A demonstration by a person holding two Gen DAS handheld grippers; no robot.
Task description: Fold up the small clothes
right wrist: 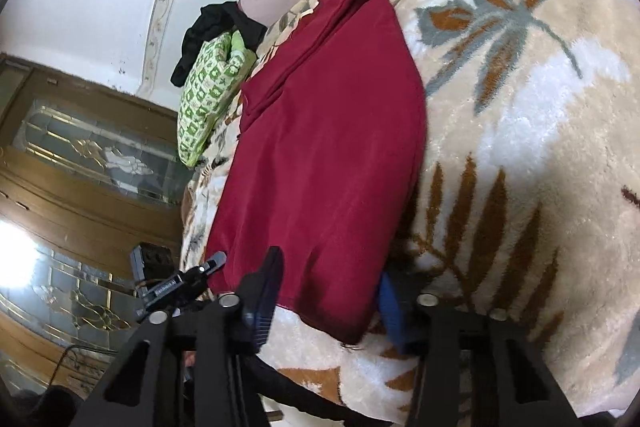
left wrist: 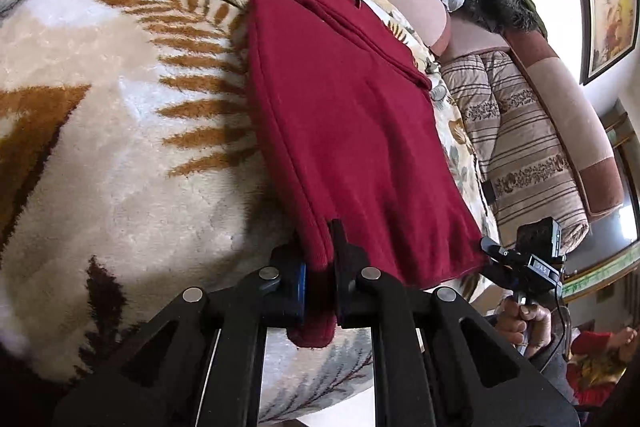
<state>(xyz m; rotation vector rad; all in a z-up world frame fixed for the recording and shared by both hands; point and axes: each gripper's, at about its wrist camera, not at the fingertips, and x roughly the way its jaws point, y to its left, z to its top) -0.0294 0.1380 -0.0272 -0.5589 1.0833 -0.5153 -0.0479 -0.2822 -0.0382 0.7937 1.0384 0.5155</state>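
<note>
**Red garment flat on blanket, both grippers at its near hem**

Red garment [left wrist: 340, 115] lies spread lengthwise on the leaf-print fleece blanket [left wrist: 120, 147], near hem toward the cameras, far end bunched and narrow. Left gripper [left wrist: 320, 267] sits at the garment's near left corner, jaws pressed together on the hem, red cloth hanging out below them. Right gripper [right wrist: 328, 291] sits at the garment's near right corner; jaws spread wide, one finger [right wrist: 266, 279] over the cloth, the blue-padded one [right wrist: 390, 307] just beside the garment's right edge. Green-patterned bag [right wrist: 208, 99] and a black cloth [right wrist: 218, 27] lie left of the garment's far half, off the blanket edge.
</note>
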